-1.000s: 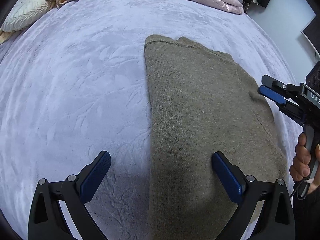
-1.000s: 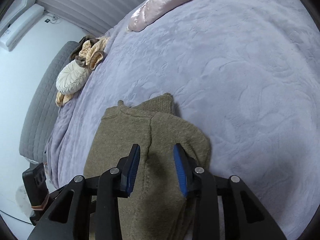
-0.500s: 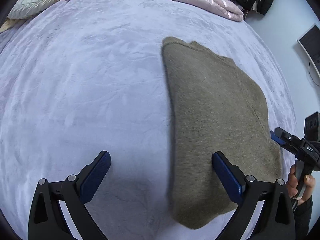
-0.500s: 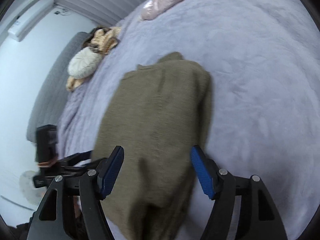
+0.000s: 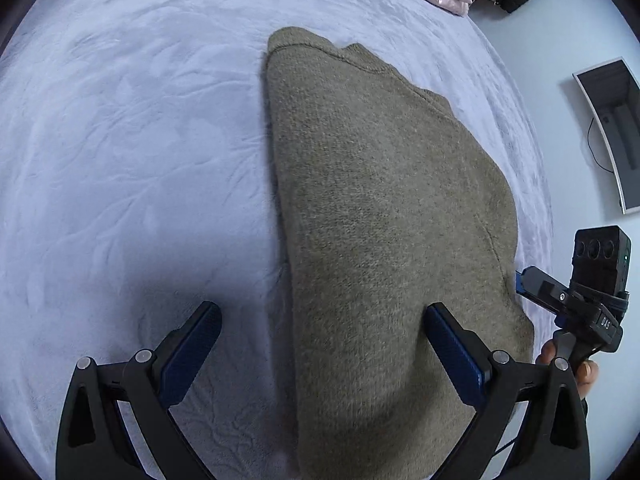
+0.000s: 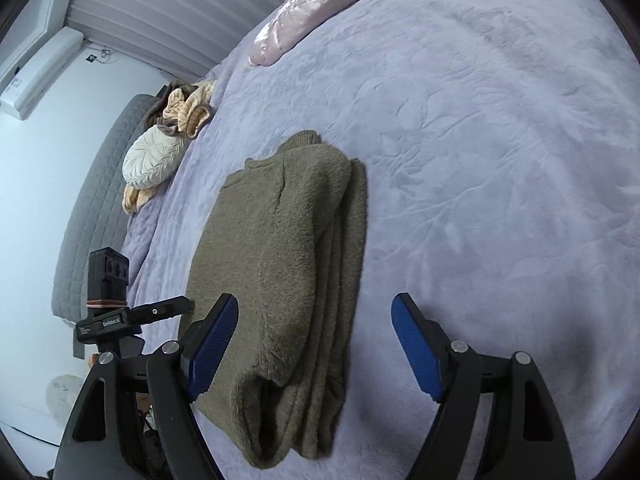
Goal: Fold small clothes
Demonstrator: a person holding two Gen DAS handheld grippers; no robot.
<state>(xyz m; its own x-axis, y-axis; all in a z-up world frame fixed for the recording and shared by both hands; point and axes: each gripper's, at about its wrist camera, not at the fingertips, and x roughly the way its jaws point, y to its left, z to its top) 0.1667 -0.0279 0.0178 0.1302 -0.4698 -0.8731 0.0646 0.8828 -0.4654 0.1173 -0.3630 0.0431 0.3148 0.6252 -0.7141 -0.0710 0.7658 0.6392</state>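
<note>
- We see a brown sweater [image 5: 384,216] lying folded on a big soft purple blanket [image 5: 132,128].
- From the right camera we see the sweater [image 6: 280,264] in stacked layers, with the folded edges on the side toward the open blanket [image 6: 500,160].
- Our left claw [image 5: 320,344] is spread wide and holds nothing. One blue pad [image 5: 192,352] is over the blanket and the other blue pad [image 5: 452,356] is over the sweater.
- Our right claw [image 6: 316,344] is spread wide too and holds nothing. The near end of the sweater sits between its two fingers.
- In the left camera we see the right claw [image 5: 560,300] just beside the sweater's right edge, with a hand [image 5: 576,364] gripping its handle.
- In the right camera we see the left claw [image 6: 160,308] near the sweater's left side.
- A shiny pink quilt [image 6: 320,4] lies at the far side of the bed.
- A white round pillow [image 6: 154,156] and a tan ruffled cloth [image 6: 188,112] sit by the gray headboard [image 6: 92,208].
</note>
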